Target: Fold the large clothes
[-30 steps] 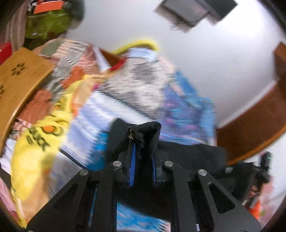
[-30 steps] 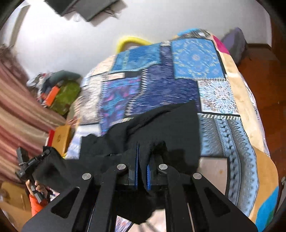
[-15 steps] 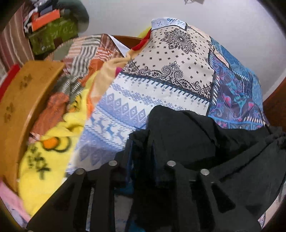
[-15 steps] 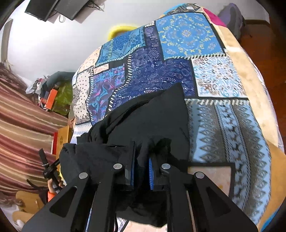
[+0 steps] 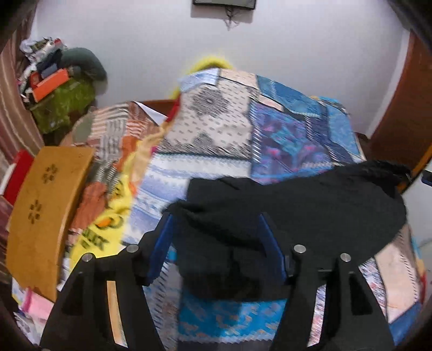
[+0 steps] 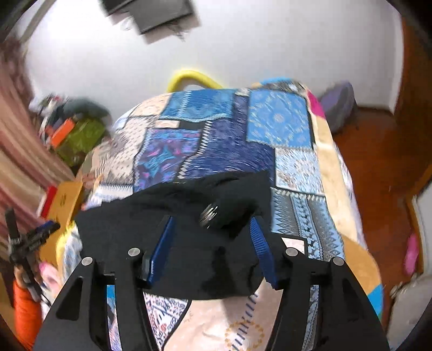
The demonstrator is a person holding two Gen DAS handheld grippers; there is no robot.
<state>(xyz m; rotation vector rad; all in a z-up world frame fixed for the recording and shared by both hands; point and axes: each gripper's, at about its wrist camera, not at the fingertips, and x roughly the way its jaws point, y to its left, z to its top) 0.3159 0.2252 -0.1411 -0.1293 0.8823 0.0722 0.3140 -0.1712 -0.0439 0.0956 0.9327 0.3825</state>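
Motion blur smears the patchwork blue-and-cream bedspread across the middle of the left wrist view, so its prints cannot be read, and the crumpled black garment hides the part of the spread under it and shows no seams or shape. At the top edge of that view a dark flat wall-mounted screen is cut off. In the right wrist view a small shiny metal piece on the garment is too blurred to identify, and at the lower left edge an orange sleeve is cropped.
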